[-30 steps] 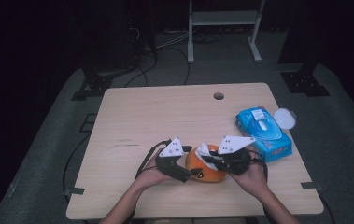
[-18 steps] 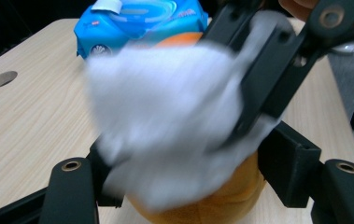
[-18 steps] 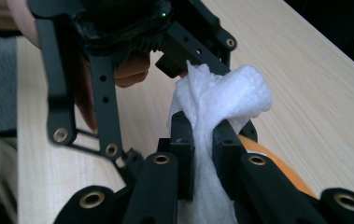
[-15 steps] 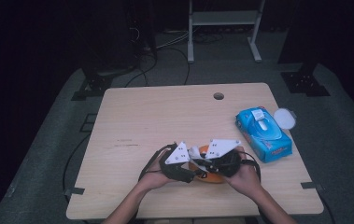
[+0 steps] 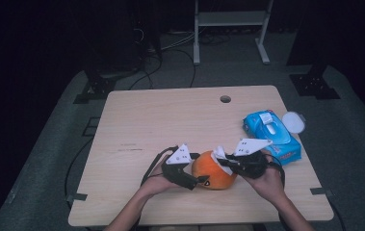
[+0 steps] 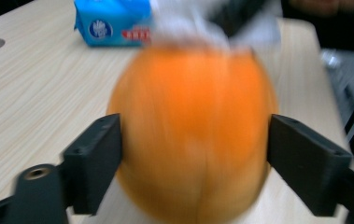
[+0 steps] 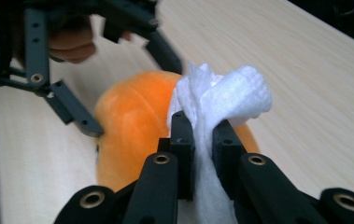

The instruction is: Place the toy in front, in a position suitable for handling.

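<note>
Now the table (image 5: 170, 125) carries the orange ball (image 5: 212, 169) near its front edge, and both grippers have drawn in around it since a second ago. The left gripper (image 6: 193, 154) has just been opening; its jaws flank the ball, pads clear. The right gripper (image 7: 202, 128) stays clenched on a white wipe (image 7: 221, 95) against the ball, so wiping looks underway.

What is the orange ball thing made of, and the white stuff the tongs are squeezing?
Orange ball: probably soft plush or foam, as its skin looks matte and slightly fuzzy, with a seam. White stuff: most likely a wet wipe or tissue, thin, crumpled and fibrous, pinched in the right tongs.
</note>
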A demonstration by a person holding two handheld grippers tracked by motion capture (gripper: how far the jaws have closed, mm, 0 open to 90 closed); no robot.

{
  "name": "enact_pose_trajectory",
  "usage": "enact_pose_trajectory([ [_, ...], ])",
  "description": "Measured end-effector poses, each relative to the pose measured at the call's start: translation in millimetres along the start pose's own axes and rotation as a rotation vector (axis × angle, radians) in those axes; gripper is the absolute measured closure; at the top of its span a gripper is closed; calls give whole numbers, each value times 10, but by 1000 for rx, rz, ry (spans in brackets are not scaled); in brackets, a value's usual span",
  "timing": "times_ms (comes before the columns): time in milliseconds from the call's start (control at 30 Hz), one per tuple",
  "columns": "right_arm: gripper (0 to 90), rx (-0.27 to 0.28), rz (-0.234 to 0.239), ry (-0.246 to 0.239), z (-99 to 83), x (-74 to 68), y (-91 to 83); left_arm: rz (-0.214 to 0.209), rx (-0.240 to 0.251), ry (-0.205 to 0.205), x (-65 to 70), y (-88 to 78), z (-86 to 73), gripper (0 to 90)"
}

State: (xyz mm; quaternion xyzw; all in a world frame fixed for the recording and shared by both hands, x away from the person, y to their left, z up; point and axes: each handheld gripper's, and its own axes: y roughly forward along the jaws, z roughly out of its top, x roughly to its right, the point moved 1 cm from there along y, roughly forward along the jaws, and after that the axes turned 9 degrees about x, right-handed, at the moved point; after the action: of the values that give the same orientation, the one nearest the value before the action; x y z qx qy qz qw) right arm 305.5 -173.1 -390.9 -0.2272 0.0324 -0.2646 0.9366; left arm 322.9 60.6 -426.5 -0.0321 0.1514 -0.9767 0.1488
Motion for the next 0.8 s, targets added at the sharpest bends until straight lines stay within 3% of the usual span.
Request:
enact_pose_trajectory([
  [33,813,8,40,-7,22,-101,58,0,-10,20,26,24,21,184],
  [67,813,8,40,-7,22,-101,58,0,-10,20,26,24,21,209],
  [100,812,-1,41,-40,50,-183,107,10,-33,50,37,31,-20,247],
  [200,812,-3,35,-48,60,-185,111,4,-29,36,17,5,-58,310],
  [467,811,8,-15,27,-104,17,-106,-1,-36,0,-60,-67,-144,315],
  [533,812,29,-7,93,-232,76,-204,-4,-35,5,-51,-58,-143,312],
  [600,812,35,-6,115,-270,81,-228,-2,-39,15,-31,-36,-127,309],
  [733,811,47,1,119,-256,63,-227,-4,-43,31,-2,-19,-113,306],
  [800,810,56,15,104,-204,31,-157,-10,-52,64,48,8,-95,303],
])
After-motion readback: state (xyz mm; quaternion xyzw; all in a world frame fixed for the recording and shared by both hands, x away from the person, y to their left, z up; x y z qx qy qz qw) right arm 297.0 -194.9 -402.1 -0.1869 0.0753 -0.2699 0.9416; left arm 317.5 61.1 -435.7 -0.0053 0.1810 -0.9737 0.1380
